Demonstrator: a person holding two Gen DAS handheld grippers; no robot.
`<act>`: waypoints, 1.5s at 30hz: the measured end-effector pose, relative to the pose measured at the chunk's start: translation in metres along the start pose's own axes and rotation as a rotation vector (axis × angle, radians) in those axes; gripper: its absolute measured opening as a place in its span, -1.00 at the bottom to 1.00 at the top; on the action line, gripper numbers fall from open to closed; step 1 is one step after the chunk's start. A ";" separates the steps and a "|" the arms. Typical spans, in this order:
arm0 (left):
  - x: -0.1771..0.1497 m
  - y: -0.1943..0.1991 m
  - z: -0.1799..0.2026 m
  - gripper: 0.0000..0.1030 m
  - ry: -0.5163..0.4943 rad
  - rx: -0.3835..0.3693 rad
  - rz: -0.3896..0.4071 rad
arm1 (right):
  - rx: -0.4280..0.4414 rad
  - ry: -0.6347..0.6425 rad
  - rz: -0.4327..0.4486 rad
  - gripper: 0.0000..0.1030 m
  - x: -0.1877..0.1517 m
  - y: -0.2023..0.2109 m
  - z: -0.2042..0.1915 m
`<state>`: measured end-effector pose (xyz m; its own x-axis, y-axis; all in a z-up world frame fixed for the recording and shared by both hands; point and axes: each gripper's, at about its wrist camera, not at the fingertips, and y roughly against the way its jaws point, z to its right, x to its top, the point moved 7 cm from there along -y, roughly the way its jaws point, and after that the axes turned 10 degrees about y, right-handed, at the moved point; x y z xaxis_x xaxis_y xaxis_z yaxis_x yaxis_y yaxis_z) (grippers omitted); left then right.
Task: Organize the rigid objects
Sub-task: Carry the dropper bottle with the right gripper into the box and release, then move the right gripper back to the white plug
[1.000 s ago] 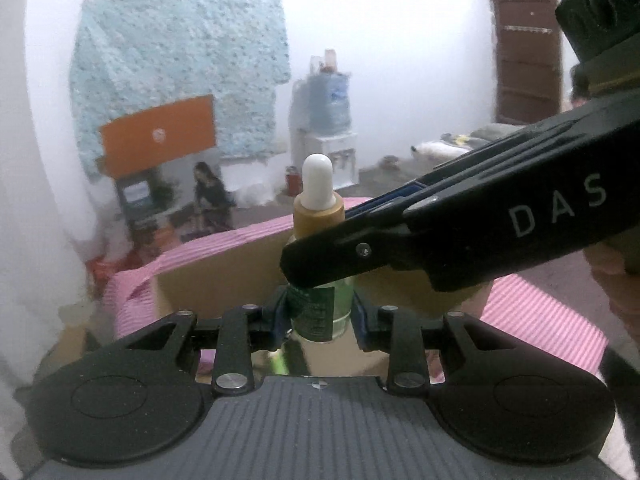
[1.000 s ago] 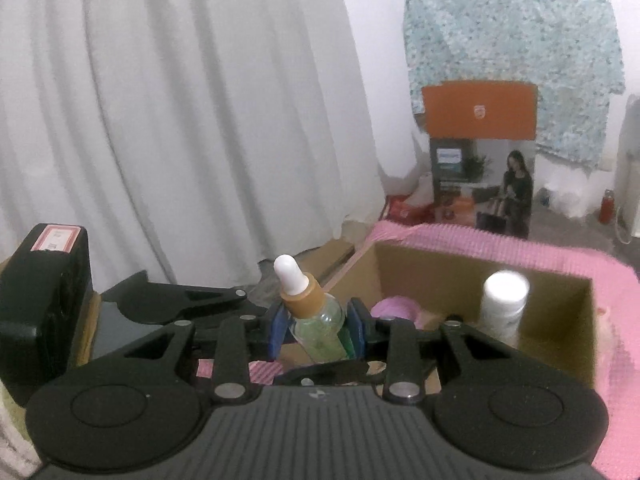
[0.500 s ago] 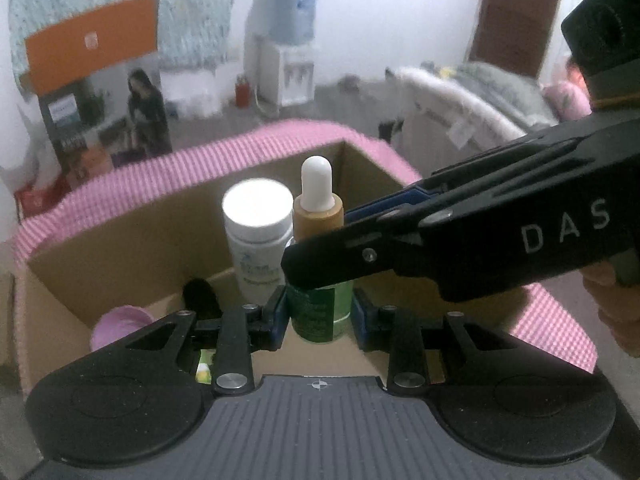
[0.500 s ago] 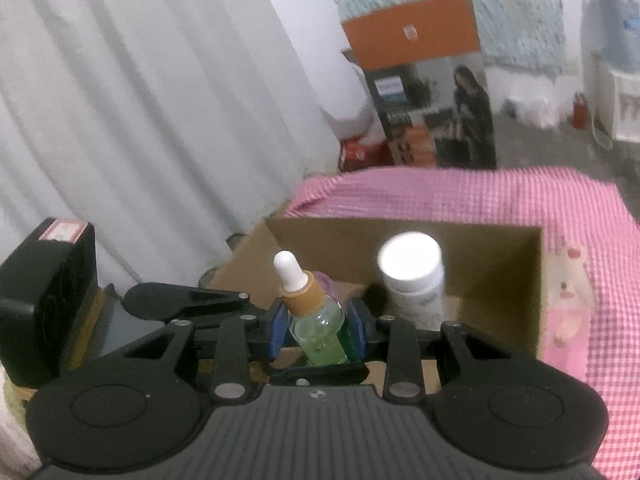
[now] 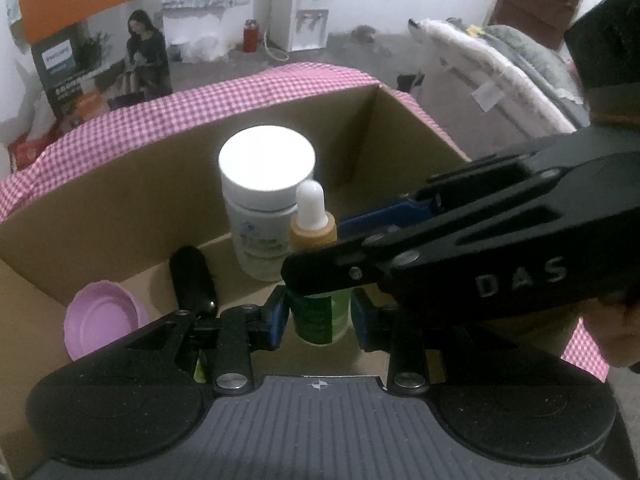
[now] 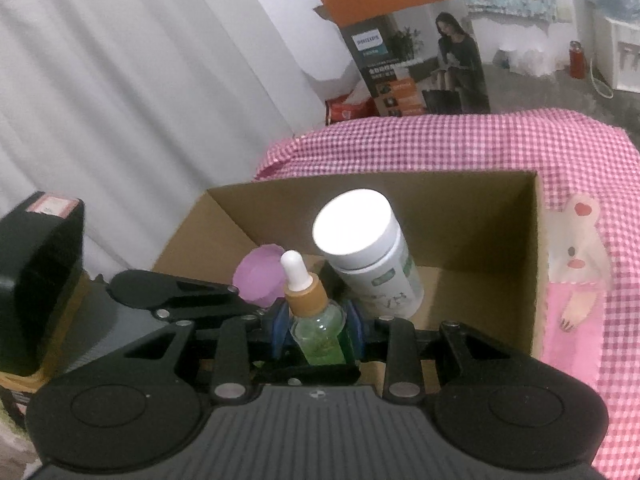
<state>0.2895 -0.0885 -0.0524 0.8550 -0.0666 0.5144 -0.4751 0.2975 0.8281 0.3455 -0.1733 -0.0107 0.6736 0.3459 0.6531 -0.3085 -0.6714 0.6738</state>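
Both my left gripper (image 5: 319,316) and right gripper (image 6: 317,330) clenched the dropper bottle (image 5: 318,312) over the cardboard box (image 6: 460,200). Beyond them lay pink checked cloth (image 6: 440,140), then concrete floor (image 5: 340,48).

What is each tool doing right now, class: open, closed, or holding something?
Left tool: closed on the green dropper bottle.
Right tool: closed on the same green dropper bottle, above the cardboard box.

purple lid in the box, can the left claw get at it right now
Probably not yet: the left claw is shut on the dropper bottle, which the right claw grips too. The purple lid lies uncovered in the cardboard box, beside the black object.
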 end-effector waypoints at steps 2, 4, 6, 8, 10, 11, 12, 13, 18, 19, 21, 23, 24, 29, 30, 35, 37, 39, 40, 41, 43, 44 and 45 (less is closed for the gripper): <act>0.000 -0.001 -0.002 -0.36 0.006 0.008 -0.012 | 0.000 -0.003 -0.013 -0.35 -0.002 -0.006 0.003; 0.001 -0.002 -0.004 -0.34 0.010 0.018 -0.018 | 0.004 -0.007 -0.028 -0.37 -0.004 -0.011 0.006; 0.002 -0.002 -0.006 -0.34 0.014 0.019 -0.022 | 0.005 -0.010 -0.040 -0.39 -0.004 -0.016 0.008; 0.002 0.001 -0.006 -0.31 0.013 0.006 -0.016 | 0.004 -0.006 -0.046 -0.40 -0.005 -0.020 0.007; 0.002 0.003 -0.004 -0.26 0.005 0.006 -0.005 | 0.007 0.000 -0.044 -0.40 -0.004 -0.021 0.006; 0.002 0.004 -0.003 -0.24 -0.001 0.010 -0.004 | 0.007 0.003 -0.045 -0.40 -0.004 -0.022 0.004; 0.002 0.004 -0.003 -0.23 -0.001 0.011 -0.003 | 0.003 0.009 -0.045 -0.40 -0.004 -0.023 0.003; 0.002 0.005 -0.003 -0.20 0.000 0.009 0.001 | 0.002 0.013 -0.045 -0.39 -0.004 -0.023 0.001; 0.002 0.017 0.000 0.23 -0.005 0.009 0.050 | -0.019 0.031 -0.046 -0.32 -0.003 -0.018 -0.004; 0.002 0.021 0.001 0.34 -0.007 0.011 0.061 | -0.024 0.030 -0.043 -0.26 -0.004 -0.016 -0.006; 0.001 0.029 0.003 0.42 -0.013 0.016 0.083 | -0.031 0.028 -0.027 -0.04 -0.003 -0.010 -0.008; -0.001 0.039 0.006 0.52 -0.021 0.021 0.106 | -0.041 0.028 0.001 0.03 -0.002 0.001 -0.011; -0.002 0.043 0.007 0.58 -0.027 0.023 0.117 | -0.046 0.030 0.016 0.04 -0.001 0.007 -0.013; -0.013 0.073 0.016 0.77 -0.057 0.035 0.194 | -0.059 0.010 0.106 0.07 -0.002 0.049 -0.023; -0.016 0.079 0.017 0.82 -0.059 0.036 0.209 | -0.061 0.006 0.125 0.07 -0.003 0.058 -0.025; -0.035 0.106 0.029 0.90 -0.066 0.030 0.273 | -0.058 -0.023 0.230 0.07 -0.018 0.112 -0.041; -0.046 0.112 0.035 0.91 -0.074 0.020 0.286 | -0.060 -0.032 0.261 0.07 -0.030 0.130 -0.048; -0.058 0.115 0.041 0.92 -0.086 0.009 0.293 | -0.060 -0.051 0.281 0.07 -0.044 0.144 -0.052; -0.064 0.115 0.044 0.93 -0.095 0.005 0.292 | -0.057 -0.064 0.287 0.07 -0.052 0.149 -0.054; -0.071 0.115 0.046 0.93 -0.103 0.000 0.290 | -0.055 -0.079 0.290 0.07 -0.060 0.153 -0.055; -0.084 0.111 0.052 0.93 -0.117 -0.005 0.279 | -0.051 -0.115 0.290 0.07 -0.079 0.155 -0.056; -0.091 0.107 0.055 0.93 -0.125 -0.005 0.272 | -0.050 -0.140 0.285 0.07 -0.089 0.154 -0.056; -0.099 0.105 0.058 0.93 -0.134 -0.004 0.265 | -0.049 -0.160 0.280 0.07 -0.096 0.152 -0.055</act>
<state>0.1430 -0.1057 -0.0035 0.6658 -0.1110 0.7378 -0.6771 0.3253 0.6601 0.1964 -0.2726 0.0480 0.6541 0.0425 0.7552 -0.5257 -0.6923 0.4943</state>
